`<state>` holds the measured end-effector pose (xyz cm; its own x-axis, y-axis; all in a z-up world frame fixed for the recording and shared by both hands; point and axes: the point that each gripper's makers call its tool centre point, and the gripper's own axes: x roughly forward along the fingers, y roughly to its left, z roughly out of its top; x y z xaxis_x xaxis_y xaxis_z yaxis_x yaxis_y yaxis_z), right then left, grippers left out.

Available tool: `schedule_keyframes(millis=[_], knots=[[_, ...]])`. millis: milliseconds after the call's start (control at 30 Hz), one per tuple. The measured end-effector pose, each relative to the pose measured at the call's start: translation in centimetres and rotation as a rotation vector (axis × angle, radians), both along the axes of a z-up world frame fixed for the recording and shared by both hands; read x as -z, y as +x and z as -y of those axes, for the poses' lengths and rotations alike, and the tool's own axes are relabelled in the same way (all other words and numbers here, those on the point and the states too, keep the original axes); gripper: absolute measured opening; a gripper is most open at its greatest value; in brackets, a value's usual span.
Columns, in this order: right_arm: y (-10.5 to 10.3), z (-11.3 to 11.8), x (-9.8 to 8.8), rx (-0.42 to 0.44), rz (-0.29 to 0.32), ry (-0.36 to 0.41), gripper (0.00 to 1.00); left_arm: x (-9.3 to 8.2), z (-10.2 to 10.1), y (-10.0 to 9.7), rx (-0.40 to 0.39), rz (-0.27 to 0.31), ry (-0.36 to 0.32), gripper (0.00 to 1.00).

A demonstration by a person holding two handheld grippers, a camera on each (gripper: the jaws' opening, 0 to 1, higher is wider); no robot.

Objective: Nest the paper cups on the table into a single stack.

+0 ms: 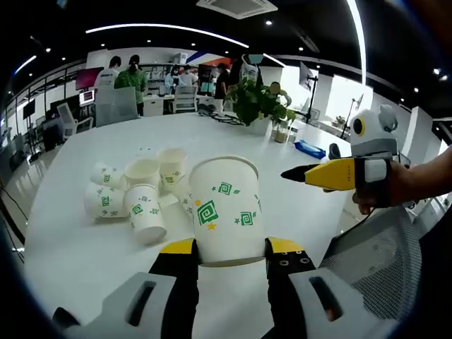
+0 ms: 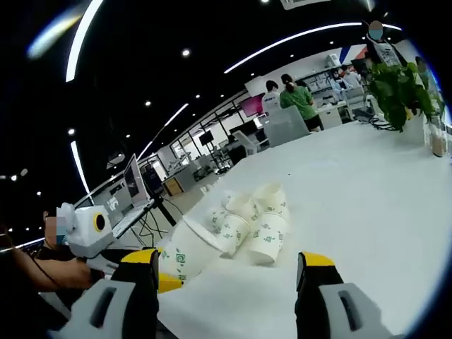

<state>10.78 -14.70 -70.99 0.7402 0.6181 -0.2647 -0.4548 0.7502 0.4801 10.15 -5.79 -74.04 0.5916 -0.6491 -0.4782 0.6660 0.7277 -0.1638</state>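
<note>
In the left gripper view, the left gripper (image 1: 229, 254) has its two yellow-tipped jaws clamped on the base of a paper cup (image 1: 226, 210), one jaw on each side. The cup stands upright at the centre of the view, white with green square-spiral marks, its mouth toward 12 o'clock. At about 9 o'clock from it, a cluster of cups (image 1: 135, 192) sits on the white table (image 1: 70, 247): some lie on their sides, some stand with mouths up, touching or just beside one another. At 3 o'clock the right gripper (image 1: 296, 174) comes in, held by a hand (image 1: 385, 191); its yellow jaws point toward the held cup and look drawn together at the tip, apart from the cup. A potted plant (image 1: 258, 102) stands far across the table at 12 o'clock, with a blue object (image 1: 309, 149) near it at 1 o'clock. People stand at desks in the background.

In the right gripper view, the right gripper (image 2: 229, 272) shows its jaws set well apart with nothing between them. The cluster lies at the centre on the table, and the held cup sits at 8 o'clock, tilted, at the yellow jaw tips of the left gripper. The plant is at 2 o'clock.
</note>
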Motion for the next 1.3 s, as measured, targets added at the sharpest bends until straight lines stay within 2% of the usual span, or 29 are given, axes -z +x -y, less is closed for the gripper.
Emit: schedule_keyframes(millis=[200,433,833,1167,1300], knots=[[-0.2,-1.7,-0.8,-0.037,-0.034,0.108,0.77,-0.9,0.5,-0.5,0.020,0.030,-0.023,0.36],[-0.2,-2.2,-1.3,-0.043,-0.053,0.162,0.72,-1.6,1.2,-0.8,0.043,0.050,-0.056,0.36],[-0.7,-3.5,-1.4,-0.086,-0.078,0.199,0.66,-3.0,2.7,-1.9,0.108,0.091,-0.102,0.36],[-0.7,-4.2,-2.0,-0.095,-0.084,0.224,0.54,-2.8,3.7,-2.8,0.152,0.091,-0.079,0.36],[-0.9,-4.2,-2.2,-0.101,-0.097,0.246,0.45,-2.7,3.8,-3.0,0.158,0.089,-0.073,0.36]])
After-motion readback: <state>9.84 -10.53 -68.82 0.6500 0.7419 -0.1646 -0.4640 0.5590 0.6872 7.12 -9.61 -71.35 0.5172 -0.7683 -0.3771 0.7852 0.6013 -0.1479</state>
